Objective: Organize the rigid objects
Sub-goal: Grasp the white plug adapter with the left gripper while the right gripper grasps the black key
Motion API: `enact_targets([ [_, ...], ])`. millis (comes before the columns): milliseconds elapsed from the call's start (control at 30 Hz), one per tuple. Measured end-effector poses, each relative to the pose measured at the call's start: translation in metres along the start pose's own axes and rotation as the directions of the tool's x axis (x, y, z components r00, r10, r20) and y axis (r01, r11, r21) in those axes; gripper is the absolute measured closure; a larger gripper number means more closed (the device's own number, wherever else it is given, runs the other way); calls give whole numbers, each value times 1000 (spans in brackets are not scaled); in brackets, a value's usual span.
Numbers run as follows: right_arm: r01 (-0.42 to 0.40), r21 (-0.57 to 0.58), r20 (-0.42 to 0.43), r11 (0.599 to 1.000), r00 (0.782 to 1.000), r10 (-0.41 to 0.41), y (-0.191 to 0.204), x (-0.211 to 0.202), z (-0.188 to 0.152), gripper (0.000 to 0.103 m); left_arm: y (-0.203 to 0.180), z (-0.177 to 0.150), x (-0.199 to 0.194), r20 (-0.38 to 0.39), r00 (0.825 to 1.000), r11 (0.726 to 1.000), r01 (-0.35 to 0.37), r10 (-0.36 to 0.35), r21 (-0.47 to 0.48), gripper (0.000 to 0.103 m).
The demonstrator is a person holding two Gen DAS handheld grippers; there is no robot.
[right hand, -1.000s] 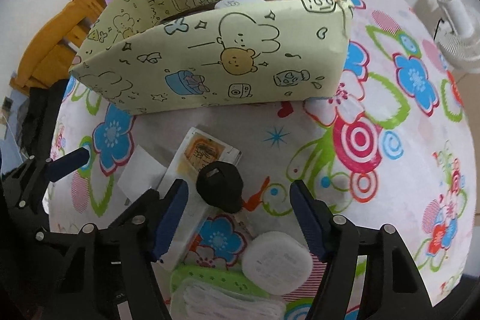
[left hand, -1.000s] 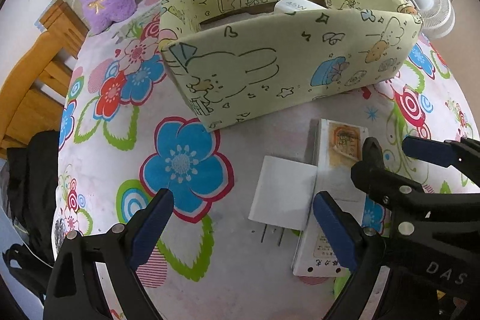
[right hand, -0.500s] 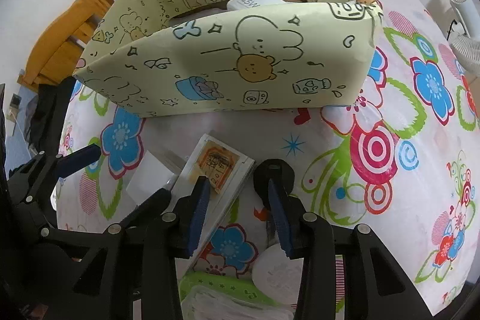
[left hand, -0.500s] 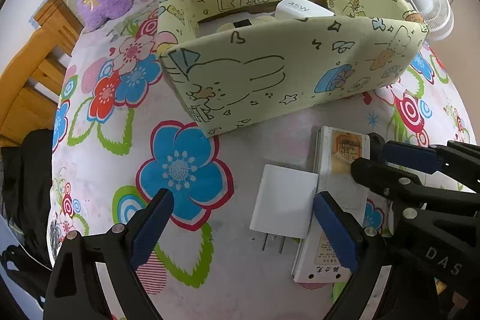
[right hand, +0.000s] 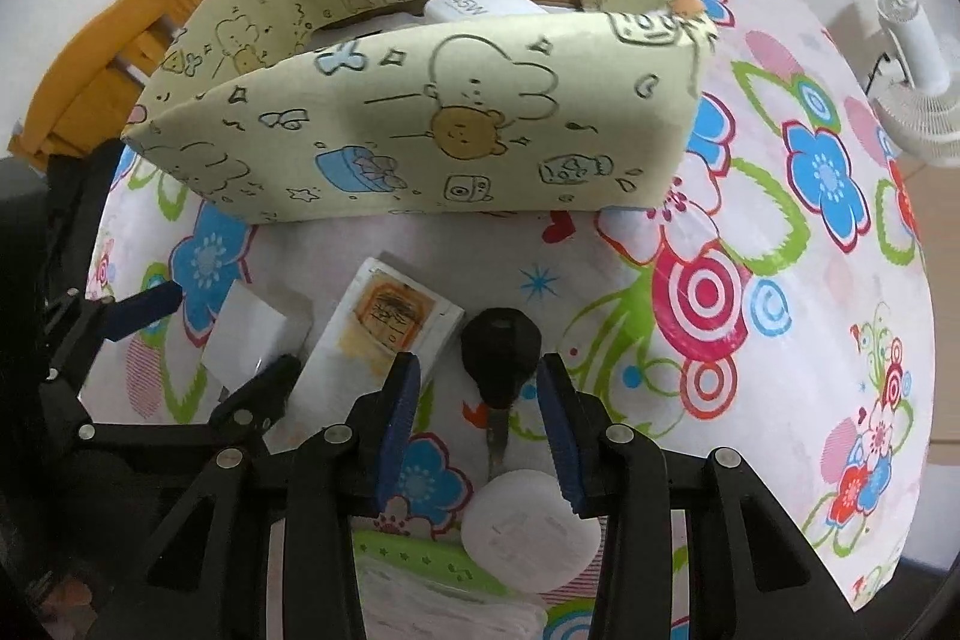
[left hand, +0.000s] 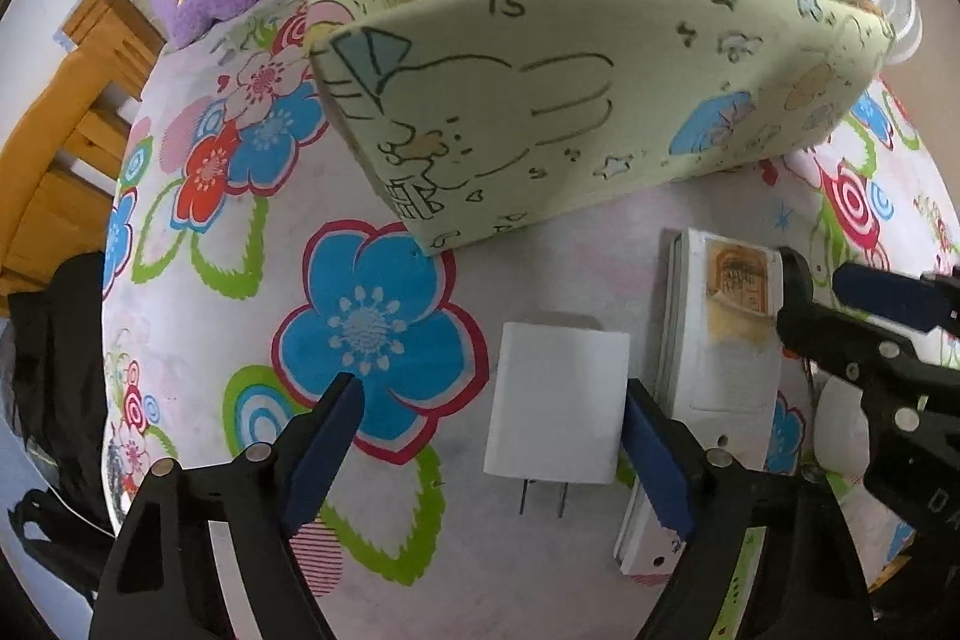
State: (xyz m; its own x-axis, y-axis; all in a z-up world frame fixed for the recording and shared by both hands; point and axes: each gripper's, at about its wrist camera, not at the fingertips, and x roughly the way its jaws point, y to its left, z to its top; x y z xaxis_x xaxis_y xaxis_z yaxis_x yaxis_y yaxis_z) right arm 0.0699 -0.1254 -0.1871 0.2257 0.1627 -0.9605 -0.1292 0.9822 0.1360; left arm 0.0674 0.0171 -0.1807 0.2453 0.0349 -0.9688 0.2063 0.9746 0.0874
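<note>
Left tongs (left hand: 489,436) were closing around the white charger (left hand: 555,403) lying flat on the floral surface (left hand: 198,280), pads not yet pressing it. Right tongs (right hand: 477,415) stood narrowed astride the black key (right hand: 501,352), whether gripping I cannot tell.

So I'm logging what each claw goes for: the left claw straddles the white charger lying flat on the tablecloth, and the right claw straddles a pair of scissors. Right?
Not quite. The right claw straddles a black key, not scissors, as the right wrist view shows. The rest holds: the left claw, its jaws closing, straddles the white charger lying flat on the tablecloth.
</note>
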Motion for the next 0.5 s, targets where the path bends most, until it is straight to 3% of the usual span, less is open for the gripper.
enact_targets([
  [200,16,24,1,1000,1000,-16,-11,-4,0,59,3,4,2,2,997,997,74,-74,9,43],
  [500,80,4,-33,997,996,-80,-6,14,-1,58,-11,2,-1,8,995,995,98,-98,37,63],
])
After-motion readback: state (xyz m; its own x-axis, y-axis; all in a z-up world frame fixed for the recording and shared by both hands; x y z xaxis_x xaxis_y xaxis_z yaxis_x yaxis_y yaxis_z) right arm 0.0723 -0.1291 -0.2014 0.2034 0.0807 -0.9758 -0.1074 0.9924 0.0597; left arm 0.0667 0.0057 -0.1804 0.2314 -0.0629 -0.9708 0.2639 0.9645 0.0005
